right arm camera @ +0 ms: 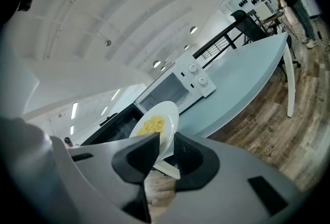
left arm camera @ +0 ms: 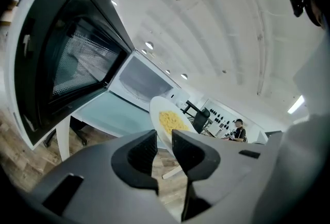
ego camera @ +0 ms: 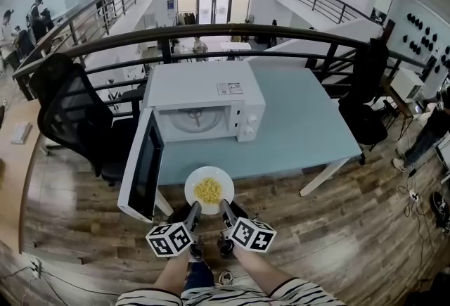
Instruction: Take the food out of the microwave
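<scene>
The left gripper (ego camera: 195,207) and right gripper (ego camera: 223,205) jaws are clamping a round white plate (ego camera: 193,182) of yellow food (ego camera: 208,191). The microwave (ego camera: 204,90) is sitting on the pale surface (ego camera: 302,122), its glossy door (ego camera: 144,169) hanging open alongside.

Your top (ego camera: 211,295) is striped black and white, sleeves included. Just beyond the top show blue trousers (ego camera: 200,275) and a pale shoe (ego camera: 226,277). Further out from the top, the left gripper (ego camera: 193,209) and the right gripper (ego camera: 226,207) have slim dark jaws, each backed by a cube of black-and-white square markers. Their bodies are moulded matt grey, with darker pads (left arm camera: 140,152).
</scene>
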Available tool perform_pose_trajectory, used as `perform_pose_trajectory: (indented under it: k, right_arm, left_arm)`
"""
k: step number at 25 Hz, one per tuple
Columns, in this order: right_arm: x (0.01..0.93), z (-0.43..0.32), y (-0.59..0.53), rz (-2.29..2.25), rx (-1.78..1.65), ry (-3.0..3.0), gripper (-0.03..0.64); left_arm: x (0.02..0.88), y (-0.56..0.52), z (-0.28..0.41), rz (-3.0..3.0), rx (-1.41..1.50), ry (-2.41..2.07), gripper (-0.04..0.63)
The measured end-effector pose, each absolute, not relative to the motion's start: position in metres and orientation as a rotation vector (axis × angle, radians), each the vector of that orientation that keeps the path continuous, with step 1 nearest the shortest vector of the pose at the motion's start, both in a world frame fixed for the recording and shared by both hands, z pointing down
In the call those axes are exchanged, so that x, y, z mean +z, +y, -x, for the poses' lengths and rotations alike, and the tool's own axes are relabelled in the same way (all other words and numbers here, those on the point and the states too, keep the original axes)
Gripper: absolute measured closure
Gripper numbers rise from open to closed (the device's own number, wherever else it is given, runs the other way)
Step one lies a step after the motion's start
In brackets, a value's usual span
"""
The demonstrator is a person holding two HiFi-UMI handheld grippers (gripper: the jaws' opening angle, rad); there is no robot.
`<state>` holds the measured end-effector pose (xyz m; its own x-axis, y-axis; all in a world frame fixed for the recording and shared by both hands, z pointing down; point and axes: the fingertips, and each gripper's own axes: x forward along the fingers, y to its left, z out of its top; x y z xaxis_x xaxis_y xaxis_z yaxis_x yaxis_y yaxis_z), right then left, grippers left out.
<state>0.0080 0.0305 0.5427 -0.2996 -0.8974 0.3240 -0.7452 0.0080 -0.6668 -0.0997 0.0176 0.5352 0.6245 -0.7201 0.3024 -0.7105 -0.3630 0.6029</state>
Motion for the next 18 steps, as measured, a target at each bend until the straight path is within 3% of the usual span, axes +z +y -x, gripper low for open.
perform_pose_trajectory:
  k: [18]
  right_arm:
    - [0.551, -0.014, 0.076, 1.712, -1.218, 2.082, 0.525]
  left_arm:
    - [0.544, 0.066, 0.094, -2.098, -0.001, -1.123, 0.492]
